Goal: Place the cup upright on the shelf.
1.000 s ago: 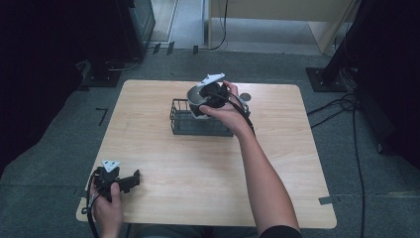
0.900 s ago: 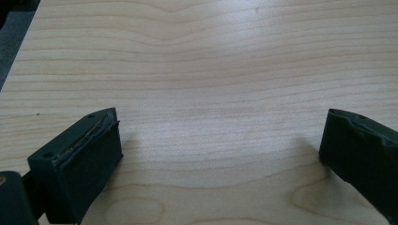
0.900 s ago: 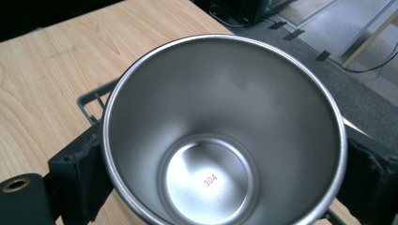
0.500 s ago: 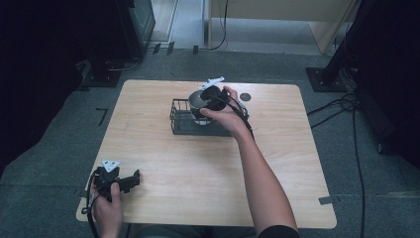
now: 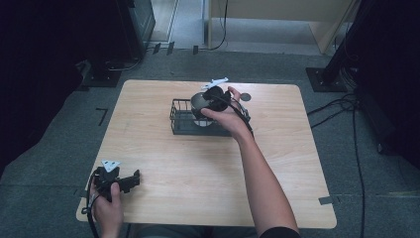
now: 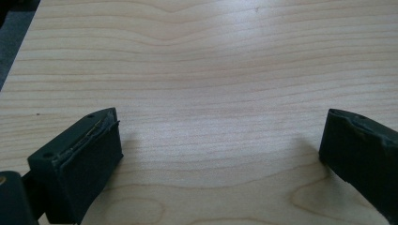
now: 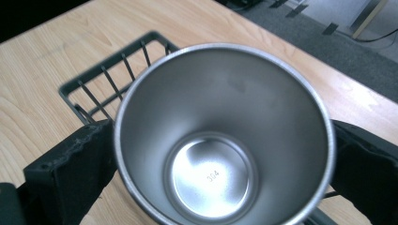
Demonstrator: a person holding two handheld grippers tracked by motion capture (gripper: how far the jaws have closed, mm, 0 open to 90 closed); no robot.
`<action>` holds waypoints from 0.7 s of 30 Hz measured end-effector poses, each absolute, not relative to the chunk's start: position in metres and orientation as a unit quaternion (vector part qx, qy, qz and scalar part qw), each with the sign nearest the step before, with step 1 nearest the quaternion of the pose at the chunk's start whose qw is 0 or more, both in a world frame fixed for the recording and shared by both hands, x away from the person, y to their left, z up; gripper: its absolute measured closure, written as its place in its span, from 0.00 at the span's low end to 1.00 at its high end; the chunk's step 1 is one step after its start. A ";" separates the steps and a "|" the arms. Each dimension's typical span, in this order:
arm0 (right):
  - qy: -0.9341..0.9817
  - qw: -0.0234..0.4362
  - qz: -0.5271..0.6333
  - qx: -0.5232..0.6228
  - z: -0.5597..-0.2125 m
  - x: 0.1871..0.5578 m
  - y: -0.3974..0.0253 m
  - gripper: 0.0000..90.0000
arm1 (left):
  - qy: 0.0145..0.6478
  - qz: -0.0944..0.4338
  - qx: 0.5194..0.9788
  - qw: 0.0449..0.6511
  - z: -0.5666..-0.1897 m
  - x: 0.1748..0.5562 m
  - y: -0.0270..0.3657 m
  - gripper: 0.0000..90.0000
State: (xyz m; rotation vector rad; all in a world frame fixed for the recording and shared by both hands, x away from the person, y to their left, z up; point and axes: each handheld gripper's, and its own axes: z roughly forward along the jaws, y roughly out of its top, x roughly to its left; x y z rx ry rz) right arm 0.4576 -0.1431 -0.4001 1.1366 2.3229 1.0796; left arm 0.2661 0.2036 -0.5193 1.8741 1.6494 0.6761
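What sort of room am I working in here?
Probably a lab or recording workshop, not a kitchen: a bare wooden table on grey carpet, loose cables trailing across the floor, and black equipment stands. The right hand-held gripper holds a steel cup over a wire basket.

Soft, even overhead light falls on the pale wooden surface, while the room's far left and right sides sink into near black. The high view is slightly soft and grainy. Faint shadows pool beneath the left gripper. Between the right gripper's jaws, a steel cup shows a bright glare patch on its base, its near rim blurred.
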 end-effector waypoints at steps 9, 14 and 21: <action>0.800 0.181 0.399 0.410 -0.385 0.448 -0.154 0.00 | 0.613 0.251 0.697 0.274 -0.519 0.266 0.204 0.00; 0.790 0.184 0.412 0.415 -0.380 0.439 -0.165 0.00 | 0.613 0.251 0.697 0.274 -0.519 0.266 0.204 0.00; 0.780 0.189 0.415 0.428 -0.382 0.427 -0.184 0.00 | 0.613 0.251 0.697 0.274 -0.519 0.266 0.204 0.00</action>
